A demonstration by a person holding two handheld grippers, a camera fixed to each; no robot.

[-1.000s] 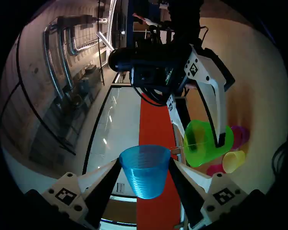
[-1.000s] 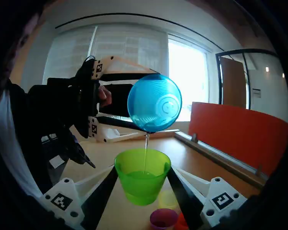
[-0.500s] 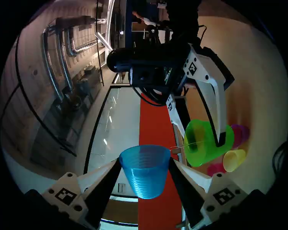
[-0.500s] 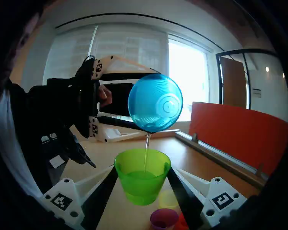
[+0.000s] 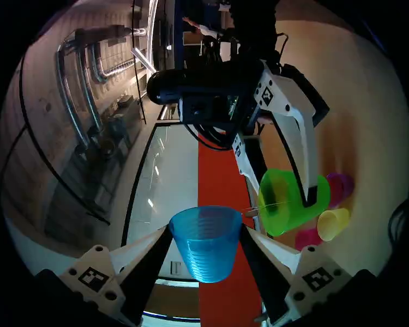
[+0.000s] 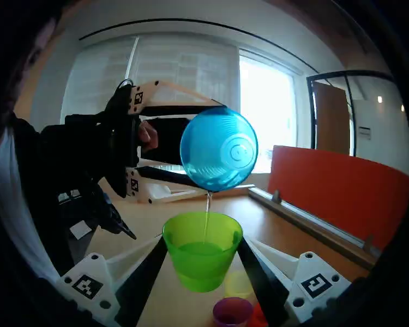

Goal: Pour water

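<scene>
Nearest, the part-filled green cup was clasped upright in the right tongs above the desk. Beyond, a thin water stream was being poured into it from the tipped blue cup, gripped by the left tongs. Next, righting the blue cup was judged due once it was drained.

— What is the blue cup made of?
— Translucent plastic, finely ribbed and glossy.
— And the green cup?
— See-through plastic too, with smoother walls and a shiny rim.
— The fingers?
— Matt white plastic outside, dull black on the inner faces.
— The worktop?
— Wood-look, smooth, with a soft sheen. The red panel looks matt, and the pipes are bright polished metal.
</scene>
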